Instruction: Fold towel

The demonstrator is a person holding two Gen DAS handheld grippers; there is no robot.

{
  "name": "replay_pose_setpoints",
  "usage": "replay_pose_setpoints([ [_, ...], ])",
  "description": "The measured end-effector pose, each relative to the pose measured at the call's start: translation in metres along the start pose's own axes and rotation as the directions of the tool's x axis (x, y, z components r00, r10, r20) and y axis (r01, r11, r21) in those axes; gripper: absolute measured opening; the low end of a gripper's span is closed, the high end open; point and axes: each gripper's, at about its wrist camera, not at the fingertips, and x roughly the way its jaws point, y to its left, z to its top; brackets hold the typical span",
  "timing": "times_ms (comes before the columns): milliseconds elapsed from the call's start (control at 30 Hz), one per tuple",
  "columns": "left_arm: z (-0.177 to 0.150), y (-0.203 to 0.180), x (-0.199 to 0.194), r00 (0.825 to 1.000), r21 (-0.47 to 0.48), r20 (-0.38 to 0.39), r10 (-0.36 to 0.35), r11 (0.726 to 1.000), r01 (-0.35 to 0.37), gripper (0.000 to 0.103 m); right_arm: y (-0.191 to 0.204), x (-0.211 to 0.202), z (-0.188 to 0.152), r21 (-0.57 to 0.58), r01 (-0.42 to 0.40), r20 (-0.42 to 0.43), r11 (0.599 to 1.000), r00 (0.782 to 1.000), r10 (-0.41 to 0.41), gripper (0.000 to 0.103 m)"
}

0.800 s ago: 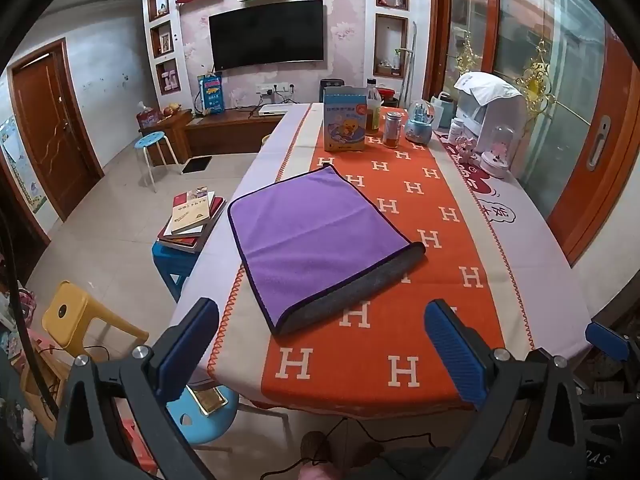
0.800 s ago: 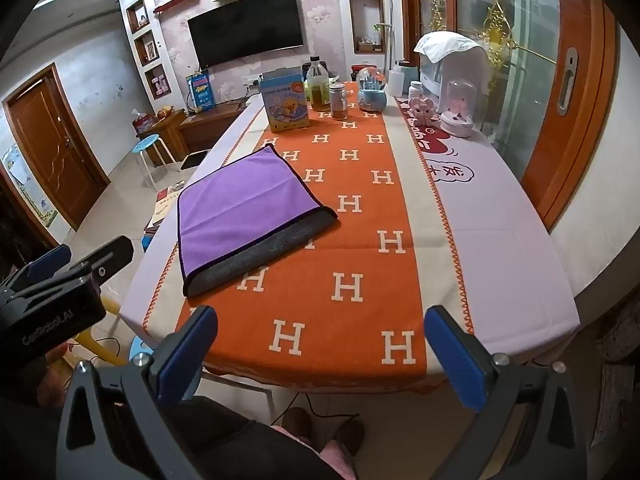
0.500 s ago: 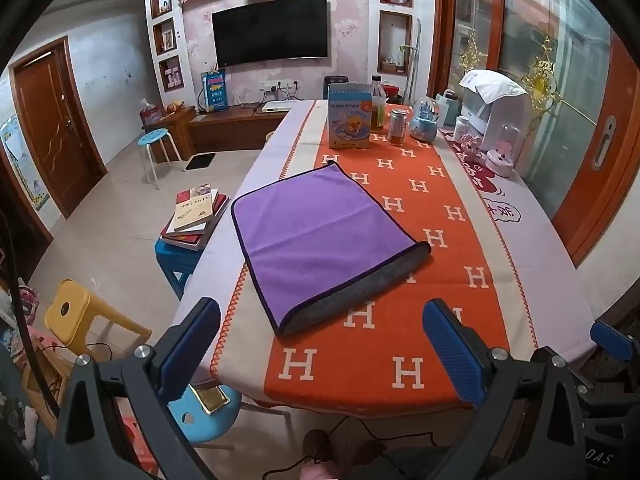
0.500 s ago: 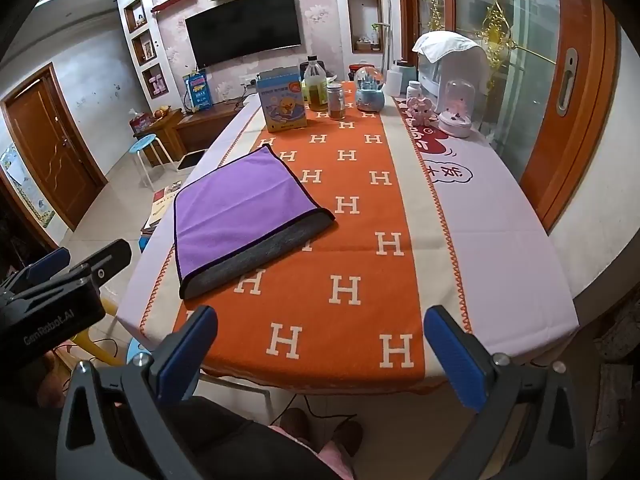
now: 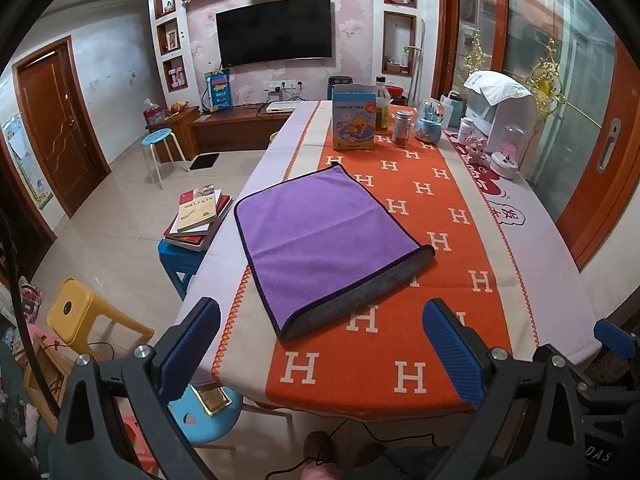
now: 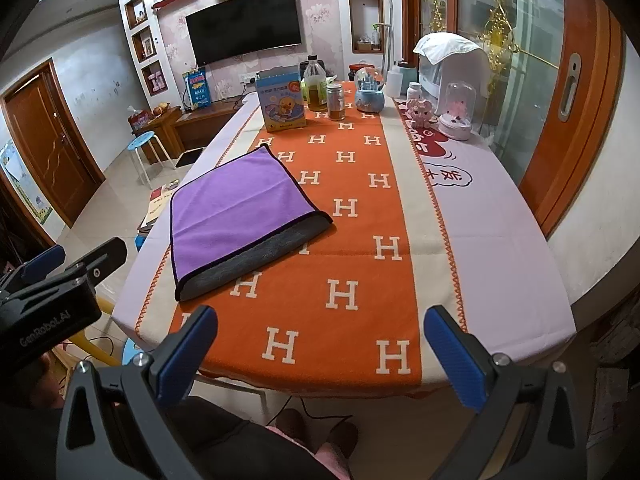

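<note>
Both my grippers have drawn back slightly from the purple towel (image 5: 320, 236); left gripper (image 5: 320, 350) and right gripper (image 6: 320, 354) hang released, empty, short of the table edge; towel lies folded, grey underside showing, on the orange runner (image 6: 352, 276) near the duck box (image 5: 354, 122).

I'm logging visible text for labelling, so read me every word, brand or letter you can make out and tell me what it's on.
"GenRobot.AI": on the body of the left gripper, seen from the right wrist camera.
"H": repeated white letters on the orange table runner.
"DAS": partial letters on the right gripper, rest cut off.
Blue duck box: printing too small to read.
Tablecloth characters and book stack titles: too blurred to read.
</note>
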Motion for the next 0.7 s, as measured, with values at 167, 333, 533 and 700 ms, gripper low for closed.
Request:
replay_pose_setpoints([
  [167,0.001,0.001,-0.002,1.0,-0.003,0.004,0.009,1.0,-0.009,0.101,-0.01,-0.001,-0.001,0.005,0.02,0.005,1.0,1.0,-0.02,0.103],
  [333,0.0,0.003,-0.001,1.0,-0.016,-0.01,0.003,1.0,-0.003,0.101,0.003,0.001,0.01,-0.008,0.048,0.005,0.999,0.999,-0.048,0.103],
  [533,0.001,0.009,0.006,0.999,-0.028,-0.034,0.011,1.0,-0.012,0.101,0.006,0.004,0.012,-0.001,0.068,-0.013,0.998,0.998,-0.068,0.103],
  [700,0.003,0.021,0.018,0.998,-0.046,-0.062,0.003,0.999,-0.006,0.101,0.011,0.01,0.014,0.016,0.104,-0.027,0.995,0.994,-0.103,0.103],
])
